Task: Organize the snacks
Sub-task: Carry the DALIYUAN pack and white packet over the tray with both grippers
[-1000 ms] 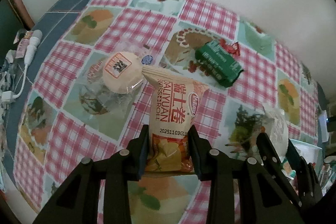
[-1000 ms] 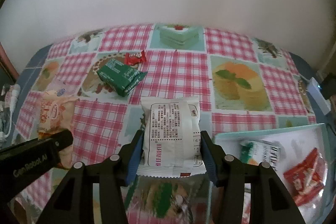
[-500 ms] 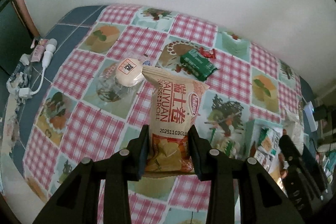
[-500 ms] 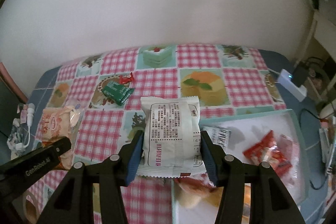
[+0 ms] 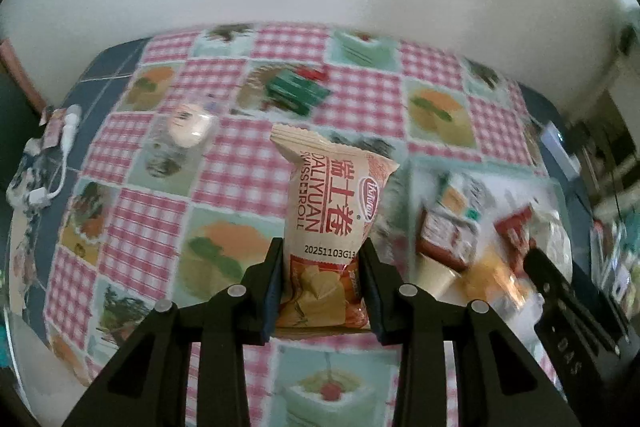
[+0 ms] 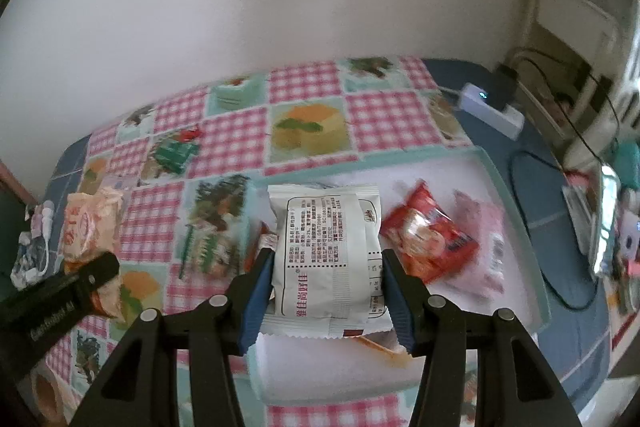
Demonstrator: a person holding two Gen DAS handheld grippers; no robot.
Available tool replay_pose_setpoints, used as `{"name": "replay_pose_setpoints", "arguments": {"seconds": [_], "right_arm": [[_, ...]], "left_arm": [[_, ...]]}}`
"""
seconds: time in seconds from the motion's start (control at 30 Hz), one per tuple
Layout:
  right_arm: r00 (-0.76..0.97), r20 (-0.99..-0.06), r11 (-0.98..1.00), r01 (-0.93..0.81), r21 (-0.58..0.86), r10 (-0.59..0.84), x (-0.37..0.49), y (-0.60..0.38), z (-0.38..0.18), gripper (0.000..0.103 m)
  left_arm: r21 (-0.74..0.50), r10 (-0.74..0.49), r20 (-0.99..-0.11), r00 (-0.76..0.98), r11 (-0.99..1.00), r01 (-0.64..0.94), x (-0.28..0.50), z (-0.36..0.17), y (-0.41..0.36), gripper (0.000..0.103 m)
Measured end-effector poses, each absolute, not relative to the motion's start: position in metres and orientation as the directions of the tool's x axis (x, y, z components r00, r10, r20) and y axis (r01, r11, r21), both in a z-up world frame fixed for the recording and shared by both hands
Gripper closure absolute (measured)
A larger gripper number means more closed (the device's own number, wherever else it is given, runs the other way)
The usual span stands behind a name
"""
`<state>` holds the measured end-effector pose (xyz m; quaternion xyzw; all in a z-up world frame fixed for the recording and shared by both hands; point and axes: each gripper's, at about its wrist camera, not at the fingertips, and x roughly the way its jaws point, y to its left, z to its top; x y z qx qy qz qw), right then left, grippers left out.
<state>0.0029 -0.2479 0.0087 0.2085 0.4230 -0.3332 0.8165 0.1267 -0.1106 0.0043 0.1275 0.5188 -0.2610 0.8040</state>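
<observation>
Checkered tablecloth (image 6: pixel 236 135) is covering the table, bearing a white tray (image 6: pixel 516 203). Above the tray, the right gripper (image 6: pixel 325 281) is clamping a white snack packet (image 6: pixel 326 251); left of the tray, the left gripper (image 5: pixel 322 285) is squeezing a Swiss roll packet (image 5: pixel 332 211).

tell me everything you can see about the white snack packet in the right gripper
The white snack packet is a glossy, pillow-shaped plastic pouch with crimped, serrated seals at both ends. Its back faces the camera: a boxed panel of small black print, a line of red characters along the left, a centre seam. It stands lengthwise between the blue pads of the right hand-held gripper, pinched at its sides, held in the air over the white tray. Nothing else visibly touches it.
</observation>
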Motion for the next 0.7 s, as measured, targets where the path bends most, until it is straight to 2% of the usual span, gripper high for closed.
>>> {"name": "replay_pose_setpoints", "arguments": {"seconds": [0.3,0.7], "right_arm": [[0.35,-0.863,0.599,0.798,0.071,-0.365,-0.048,-0.279,-0.008,0.047],[0.309,-0.885,0.521,0.849,0.091,-0.348,-0.078,-0.309,-0.019,0.047]], "left_arm": [[-0.055,-0.295,-0.928,0.228,0.712,0.7,0.06,-0.019,-0.157,0.066],[0.005,-0.262,-0.942,0.21,0.614,0.789,0.013,-0.039,-0.193,0.066]]}}
